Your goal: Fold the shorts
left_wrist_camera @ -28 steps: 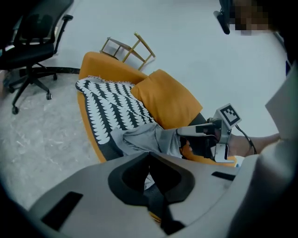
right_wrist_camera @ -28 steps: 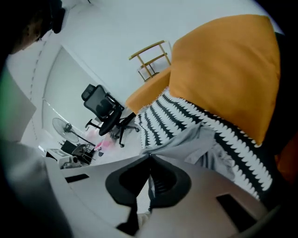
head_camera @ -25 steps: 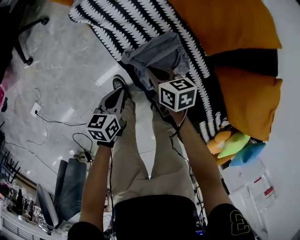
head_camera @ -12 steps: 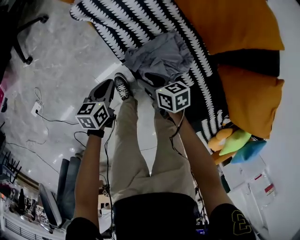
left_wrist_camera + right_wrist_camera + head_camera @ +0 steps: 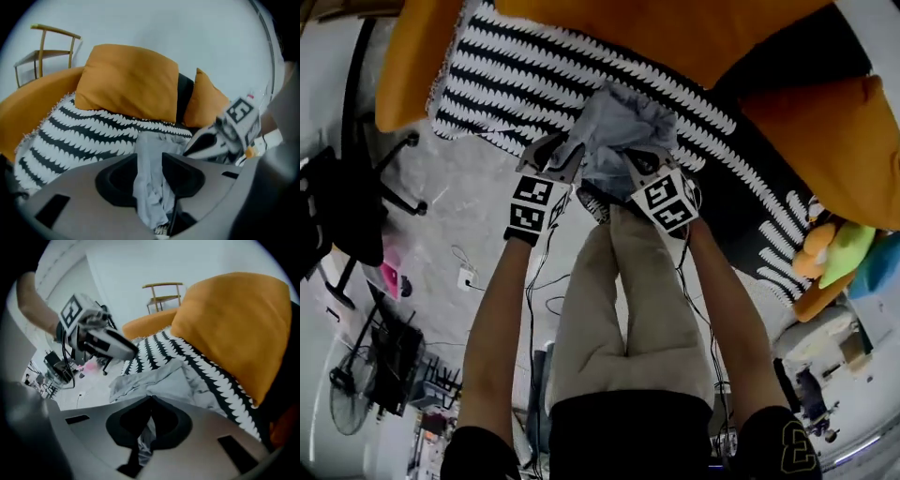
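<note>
Both are at the grey shorts point(image 5: 617, 127) on the striped blanket point(image 5: 506, 70) right in front: left hand-held gripper point(image 5: 149, 164) just opened halfway around a fold, right hand-held gripper point(image 5: 151, 401) just pinched shut on the cloth.

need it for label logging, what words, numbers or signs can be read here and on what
"3", yellow outline, partly cut off, reading uncertain: on the person's black sleeve.
Black-and-white square markers, no letters: on the left tool's cube and the right tool's cube.
Anything else: too small or blurred to read.
</note>
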Action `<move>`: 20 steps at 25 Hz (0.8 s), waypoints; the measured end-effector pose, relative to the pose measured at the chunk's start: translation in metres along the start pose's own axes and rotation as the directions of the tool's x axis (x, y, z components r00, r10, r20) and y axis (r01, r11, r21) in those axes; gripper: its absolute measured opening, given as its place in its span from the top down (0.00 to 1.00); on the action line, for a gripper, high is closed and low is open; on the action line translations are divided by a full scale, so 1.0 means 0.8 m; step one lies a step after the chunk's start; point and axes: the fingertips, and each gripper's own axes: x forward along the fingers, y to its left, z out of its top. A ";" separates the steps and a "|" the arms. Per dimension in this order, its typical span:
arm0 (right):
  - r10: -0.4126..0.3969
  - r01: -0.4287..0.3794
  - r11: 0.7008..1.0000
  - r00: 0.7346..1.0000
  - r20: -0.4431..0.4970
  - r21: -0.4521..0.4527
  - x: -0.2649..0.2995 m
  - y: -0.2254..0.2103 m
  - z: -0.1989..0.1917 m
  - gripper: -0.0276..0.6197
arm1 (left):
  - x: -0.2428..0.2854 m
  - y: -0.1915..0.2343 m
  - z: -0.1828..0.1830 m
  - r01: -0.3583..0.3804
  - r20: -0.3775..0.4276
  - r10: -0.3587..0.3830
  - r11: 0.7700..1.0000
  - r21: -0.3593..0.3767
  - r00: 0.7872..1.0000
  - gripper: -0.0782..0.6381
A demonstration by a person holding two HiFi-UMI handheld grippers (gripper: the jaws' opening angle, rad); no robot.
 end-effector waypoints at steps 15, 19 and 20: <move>-0.129 0.080 0.835 0.990 0.053 0.545 -0.004 -0.007 -0.116 0.46 | 0.142 0.048 0.013 0.367 -0.449 -0.148 0.813 0.452 0.881 0.37; -0.205 0.157 0.888 0.977 0.066 0.433 0.019 -0.092 -0.069 0.17 | 0.151 0.036 0.019 0.640 -0.610 -0.256 0.513 0.572 0.750 0.37; -0.173 0.148 0.910 0.985 0.030 0.386 0.029 -0.094 -0.072 0.17 | 0.155 0.029 0.016 0.673 -0.643 -0.252 0.469 0.573 0.723 0.37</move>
